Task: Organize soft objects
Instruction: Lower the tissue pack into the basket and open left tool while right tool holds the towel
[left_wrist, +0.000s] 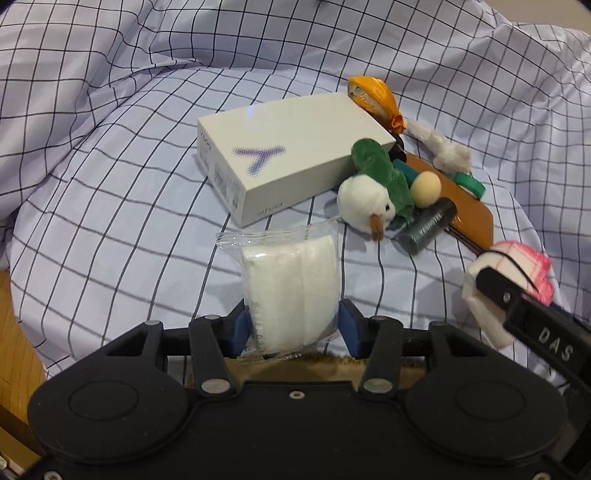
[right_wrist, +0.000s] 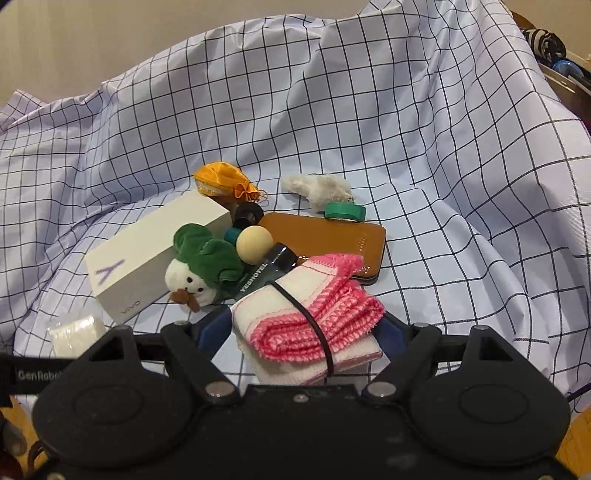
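My left gripper (left_wrist: 293, 328) is shut on a clear bag of white cotton pads (left_wrist: 291, 288), held just above the checked cloth; the bag also shows in the right wrist view (right_wrist: 75, 332). My right gripper (right_wrist: 306, 332) is shut on a folded white-and-pink cloth (right_wrist: 310, 317) bound by a black band; that cloth shows at the right of the left wrist view (left_wrist: 506, 280). A white-and-green plush toy (left_wrist: 373, 192) (right_wrist: 201, 266), an orange pouch (left_wrist: 373, 99) (right_wrist: 225, 181) and a white fluffy piece (left_wrist: 443, 147) (right_wrist: 321, 188) lie ahead.
A white Vivo box (left_wrist: 284, 155) (right_wrist: 151, 254), a brown leather case (right_wrist: 325, 236), a dark tube (left_wrist: 428, 225), a cream ball (right_wrist: 253, 240) and a green tape roll (right_wrist: 345, 211) lie on the wrinkled checked cloth (left_wrist: 110, 166). Wooden floor (left_wrist: 14, 325) shows at the left.
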